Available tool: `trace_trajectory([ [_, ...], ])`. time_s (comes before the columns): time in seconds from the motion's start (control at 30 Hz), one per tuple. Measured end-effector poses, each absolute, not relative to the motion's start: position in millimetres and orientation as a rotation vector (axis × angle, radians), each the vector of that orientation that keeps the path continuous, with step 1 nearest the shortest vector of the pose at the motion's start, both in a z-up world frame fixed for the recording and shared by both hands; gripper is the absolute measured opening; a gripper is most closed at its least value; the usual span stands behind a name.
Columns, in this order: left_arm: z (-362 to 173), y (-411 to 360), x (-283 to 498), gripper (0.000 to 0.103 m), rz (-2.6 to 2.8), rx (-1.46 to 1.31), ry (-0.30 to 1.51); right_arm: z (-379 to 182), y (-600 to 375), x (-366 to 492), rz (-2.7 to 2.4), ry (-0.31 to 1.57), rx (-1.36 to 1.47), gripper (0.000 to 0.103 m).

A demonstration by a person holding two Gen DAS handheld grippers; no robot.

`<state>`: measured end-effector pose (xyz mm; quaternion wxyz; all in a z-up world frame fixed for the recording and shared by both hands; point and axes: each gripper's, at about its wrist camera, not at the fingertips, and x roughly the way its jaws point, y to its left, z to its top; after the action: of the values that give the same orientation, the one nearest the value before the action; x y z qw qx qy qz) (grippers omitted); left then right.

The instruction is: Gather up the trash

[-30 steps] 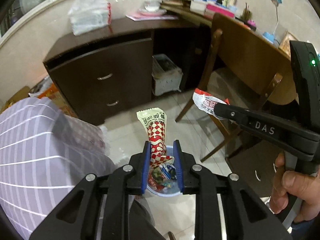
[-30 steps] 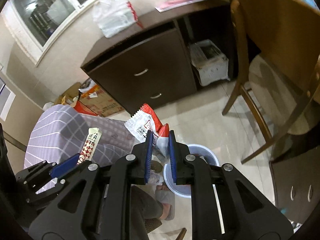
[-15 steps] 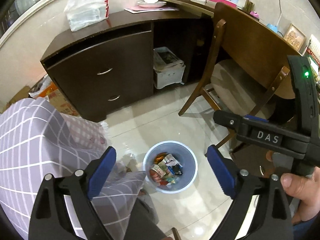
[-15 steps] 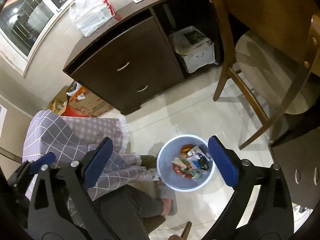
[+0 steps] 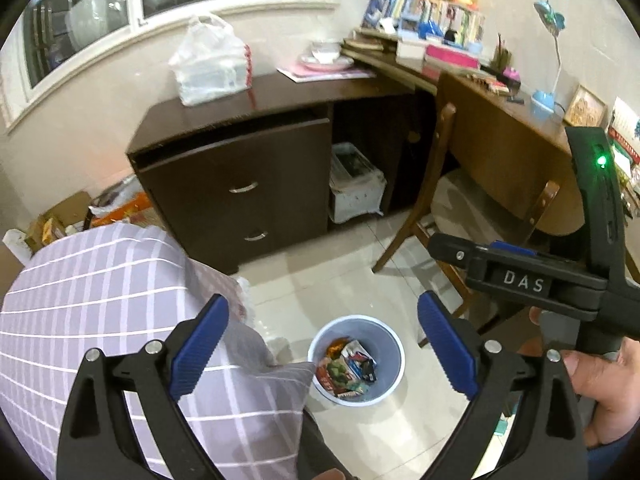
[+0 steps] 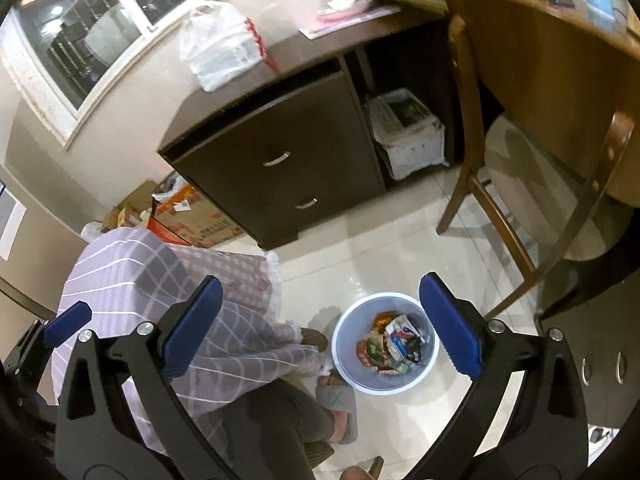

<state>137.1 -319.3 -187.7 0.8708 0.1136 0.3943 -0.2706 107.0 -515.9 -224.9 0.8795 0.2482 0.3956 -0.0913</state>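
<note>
With the left gripper (image 5: 322,344) opening on nothing and the right gripper (image 6: 320,322) spread wide and empty, the wrapper-filled bin (image 6: 386,344) sits on the floor below and between their fingers, so a low swing could tip it.

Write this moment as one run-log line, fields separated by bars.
left gripper: opening, empty | right gripper: open, empty | bin: on floor, wrappers inside
</note>
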Motion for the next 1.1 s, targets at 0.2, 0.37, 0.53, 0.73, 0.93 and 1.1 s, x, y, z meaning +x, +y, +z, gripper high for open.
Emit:
trace_trajectory([
  [0.2, -155.5, -279.8, 122.7, 0.095, -0.517, 0.19, 0.763, -184.6, -483.2, 96.6, -0.174, 0.775, 0.462, 0.097],
  [0.37, -130.5, -238.5, 111.2, 0.095, -0.382, 0.219, 0.701, -140.2, -443.3, 86.9, -0.125, 0.71, 0.383, 0.097],
  [0.53, -99.5, -197.7, 94.3, 0.095, -0.27, 0.207, 0.58, -93.3, -396.2, 75.7, -0.069, 0.635, 0.306, 0.097],
  [0.73, -58.2, -151.6, 69.4, 0.095, -0.128, 0.143, 0.444, -48.6, -338.7, 51.9, -0.04, 0.549, 0.167, 0.097],
  [0.93, -19.3, -119.1, 33.3, 0.095, -0.099, 0.067, 0.337, -10.2, -298.9, 24.0, -0.031, 0.438, 0.087, 0.097],
  [1.1, -0.8, -108.1, 11.0, 0.095, -0.078, 0.051, 0.297, 11.4, -281.4, 4.2, -0.039, 0.366, 0.052, 0.097],
])
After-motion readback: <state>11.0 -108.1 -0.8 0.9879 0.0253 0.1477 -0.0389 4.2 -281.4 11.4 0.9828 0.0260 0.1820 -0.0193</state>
